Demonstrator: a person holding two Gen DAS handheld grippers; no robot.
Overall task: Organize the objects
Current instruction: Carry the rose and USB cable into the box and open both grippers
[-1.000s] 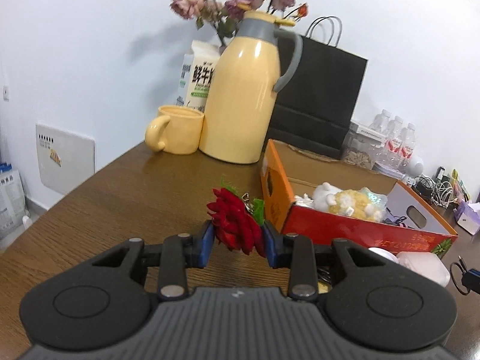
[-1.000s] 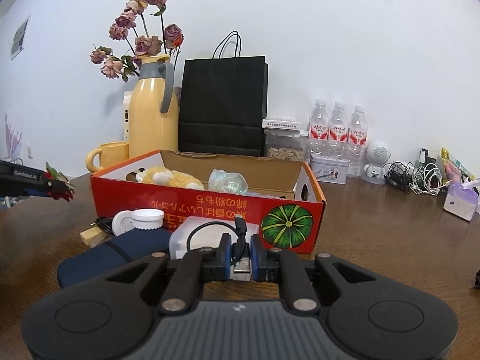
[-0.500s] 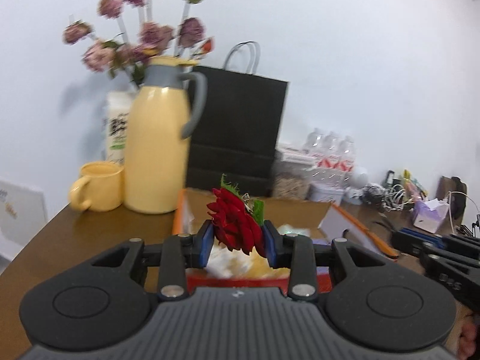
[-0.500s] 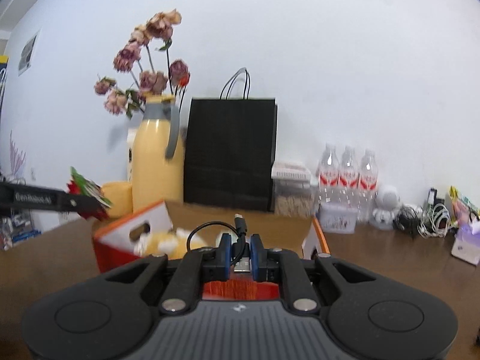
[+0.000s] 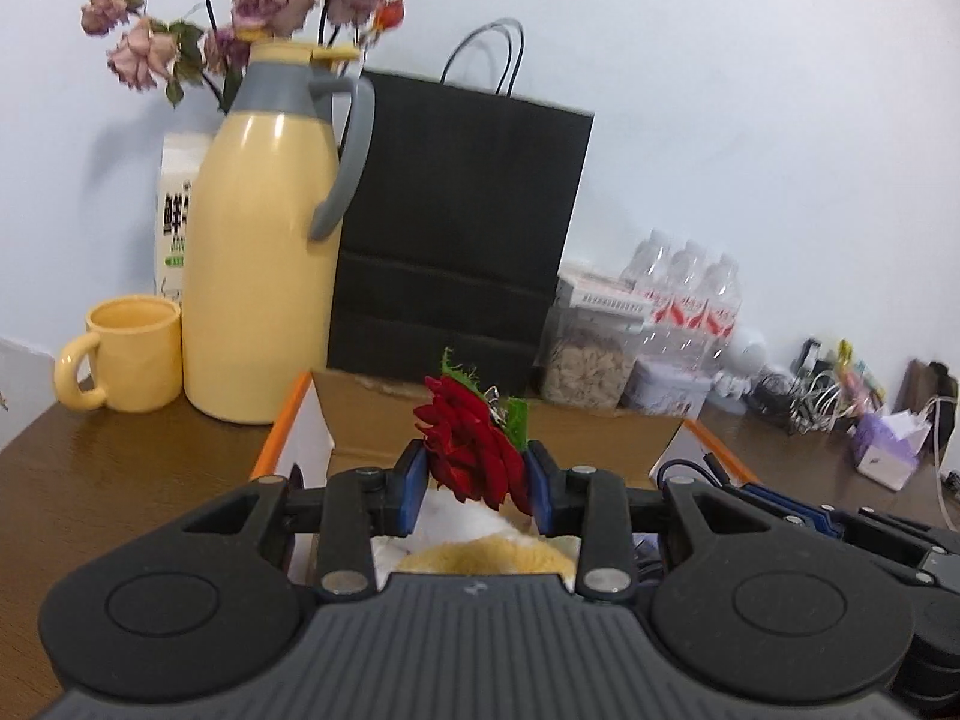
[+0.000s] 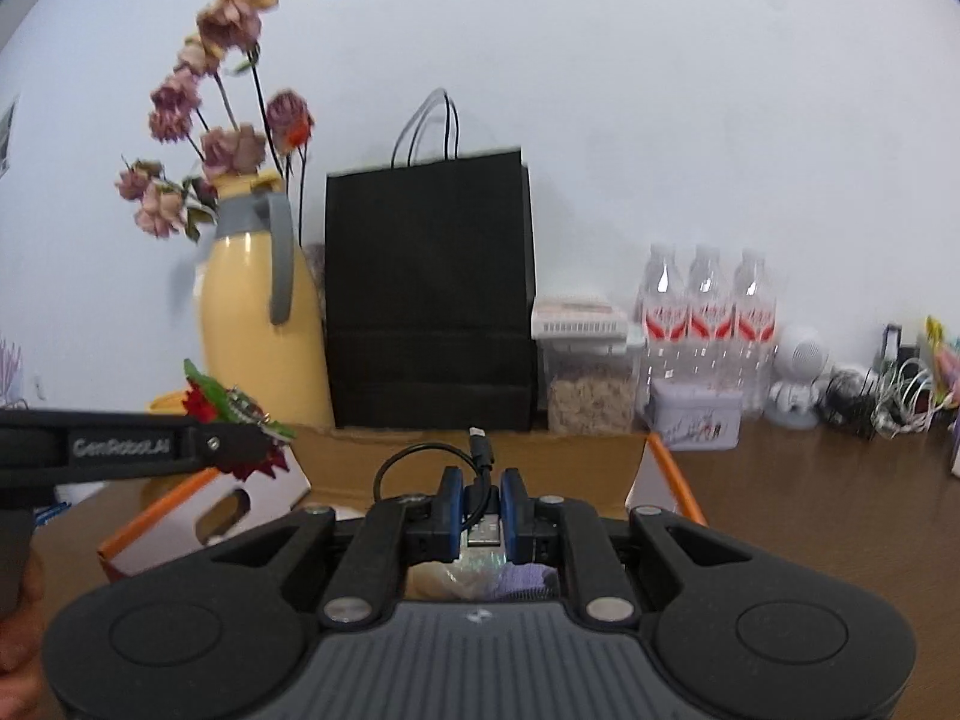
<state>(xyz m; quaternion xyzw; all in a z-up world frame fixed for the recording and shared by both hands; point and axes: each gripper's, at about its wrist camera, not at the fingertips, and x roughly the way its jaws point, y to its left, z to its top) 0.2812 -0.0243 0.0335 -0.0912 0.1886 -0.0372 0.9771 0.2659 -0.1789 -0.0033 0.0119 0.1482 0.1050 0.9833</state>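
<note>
My left gripper is shut on a red artificial rose with green leaves, held above the open orange cardboard box. A yellow plush toy lies in the box under the rose. My right gripper is shut on a short black USB cable whose loop rises above the pads, also over the box. In the right wrist view the left gripper with the rose comes in from the left. The right gripper's fingers show at the right of the left wrist view.
Behind the box stand a yellow thermos jug, a yellow mug, a black paper bag, dried flowers, a cereal jar and three water bottles. Cables and small items crowd the back right.
Both grippers moved forward and up over the box, each keeping its object. The box's red front wall has dropped out of view below the grippers.
</note>
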